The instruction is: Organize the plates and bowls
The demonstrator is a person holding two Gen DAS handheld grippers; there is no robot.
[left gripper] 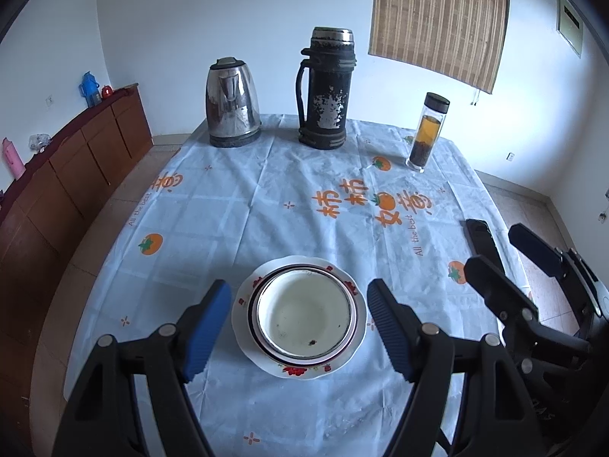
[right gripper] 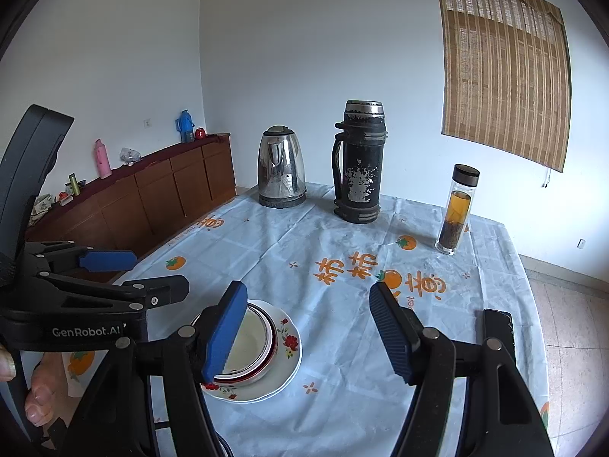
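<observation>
- Round white enamel bowl (left gripper: 303,314) with a thin dark rim is sitting nested in a red-rimmed dish on a white floral scalloped plate (left gripper: 243,306), near the front of the worktop (left gripper: 228,205) with its pale blue persimmon-print cloth.
- Left tongs (left gripper: 298,327) are hovering above the stack, blue pads apart, gripping nothing.
- Right tongs (right gripper: 306,333) are hanging just right of the stack, pads apart, empty.
- Steel kettle (left gripper: 232,104), worn black flask (left gripper: 327,89) and glass tea bottle (left gripper: 426,133) are standing along the far edge.

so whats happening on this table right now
A person holds a two-finger gripper in each hand over a table with a persimmon-print cloth. The dishes are already stacked: a bowl sits in a floral plate. The left gripper hovers around the stack, jaws open, gripping nothing. The right gripper is open and empty beside it.
</observation>
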